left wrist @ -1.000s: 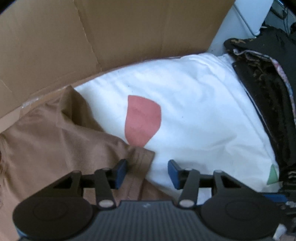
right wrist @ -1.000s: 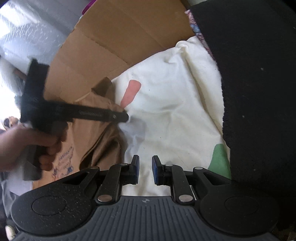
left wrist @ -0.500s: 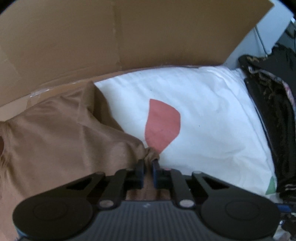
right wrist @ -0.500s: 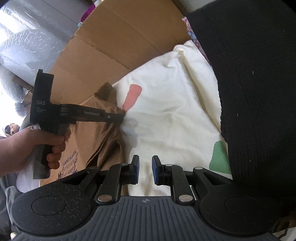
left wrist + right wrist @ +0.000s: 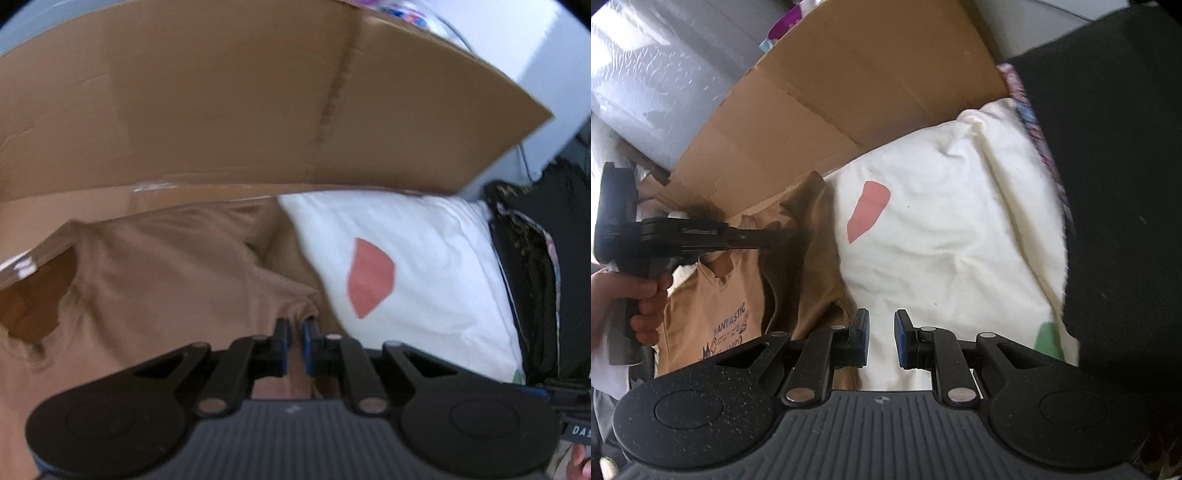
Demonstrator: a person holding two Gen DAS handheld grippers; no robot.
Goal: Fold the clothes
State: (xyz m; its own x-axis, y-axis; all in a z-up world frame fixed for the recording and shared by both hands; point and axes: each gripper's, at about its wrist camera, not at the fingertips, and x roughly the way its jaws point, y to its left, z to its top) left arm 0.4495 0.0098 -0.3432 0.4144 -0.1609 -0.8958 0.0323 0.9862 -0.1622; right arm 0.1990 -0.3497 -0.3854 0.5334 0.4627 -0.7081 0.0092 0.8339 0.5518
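The left gripper [image 5: 294, 341] has the brown shirt [image 5: 155, 288]; the right gripper [image 5: 881, 338] is free and close.

The left gripper's two fingers have just been closing, and now they pinch a bunched corner of the brown shirt between them. The rest of the shirt spreads away to the left of those fingers, on top of the cardboard [image 5: 221, 110] and just beside the white cushion [image 5: 424, 258]. In the right wrist view the shirt runs long from near to far, with its printed front low on the left. The right gripper's fingers have a small gap with nothing in it. They seem to hang over the cushion, with the shirt's near edge just to their left, though the picture is blurry there.
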